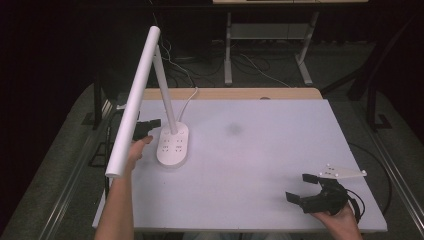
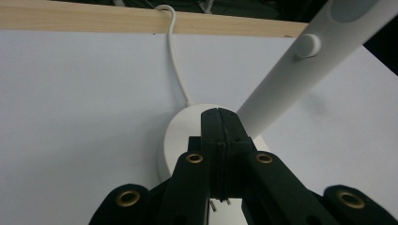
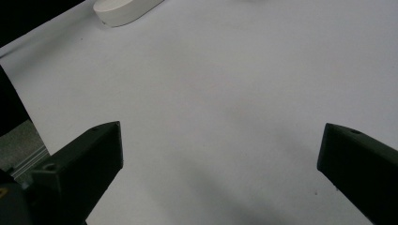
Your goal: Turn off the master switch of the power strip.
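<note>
Closed left gripper at the lamp base, right gripper idle.

The table (image 1: 280, 150) carries a white desk lamp (image 1: 150, 80) standing at its left, its long head tilted out over the near left edge, its base (image 1: 173, 145) flat on the surface and its cord (image 2: 174, 61) running off the far edge. The left gripper (image 2: 219, 123), jaws pressed together on nothing, hovers right at the base by the stem, probably to press a button. The right gripper (image 1: 301, 187) rests near the right front corner, jaws wide, well apart. A hard or off-centre push could slide the base or rock the top-heavy lamp. No containers are here.
</note>
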`<move>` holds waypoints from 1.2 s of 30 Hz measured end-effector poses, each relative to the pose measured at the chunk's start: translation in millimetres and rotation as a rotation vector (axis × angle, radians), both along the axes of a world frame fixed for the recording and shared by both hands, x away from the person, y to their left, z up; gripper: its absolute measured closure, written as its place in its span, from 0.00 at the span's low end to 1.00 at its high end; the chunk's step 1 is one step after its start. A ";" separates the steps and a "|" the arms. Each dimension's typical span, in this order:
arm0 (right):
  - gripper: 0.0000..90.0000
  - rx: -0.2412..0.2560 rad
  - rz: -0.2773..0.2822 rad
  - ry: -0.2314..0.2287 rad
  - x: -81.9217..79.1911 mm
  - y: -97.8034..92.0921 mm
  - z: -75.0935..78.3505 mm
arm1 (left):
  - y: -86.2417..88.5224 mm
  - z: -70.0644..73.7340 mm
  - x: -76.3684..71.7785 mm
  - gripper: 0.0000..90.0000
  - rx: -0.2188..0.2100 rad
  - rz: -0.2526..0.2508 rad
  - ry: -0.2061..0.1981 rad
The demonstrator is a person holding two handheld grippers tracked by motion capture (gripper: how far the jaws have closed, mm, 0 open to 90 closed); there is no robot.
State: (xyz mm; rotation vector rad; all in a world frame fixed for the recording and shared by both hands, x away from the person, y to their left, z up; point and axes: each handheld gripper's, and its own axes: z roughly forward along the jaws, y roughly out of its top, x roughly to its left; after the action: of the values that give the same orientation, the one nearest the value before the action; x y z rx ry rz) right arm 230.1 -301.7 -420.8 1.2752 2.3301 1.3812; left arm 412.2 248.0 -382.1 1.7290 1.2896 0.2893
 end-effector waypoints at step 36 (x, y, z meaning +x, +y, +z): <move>0.00 0.010 -0.006 -0.013 -0.1 -0.7 0.2 | 7.3 22.2 -82.0 0.00 -0.076 -0.151 -0.081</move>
State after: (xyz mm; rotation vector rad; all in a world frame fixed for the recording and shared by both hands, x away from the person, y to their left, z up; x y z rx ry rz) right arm 230.0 -302.3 -420.6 1.2708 2.3115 1.3969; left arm 330.2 255.3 -359.9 1.7214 1.0917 0.2181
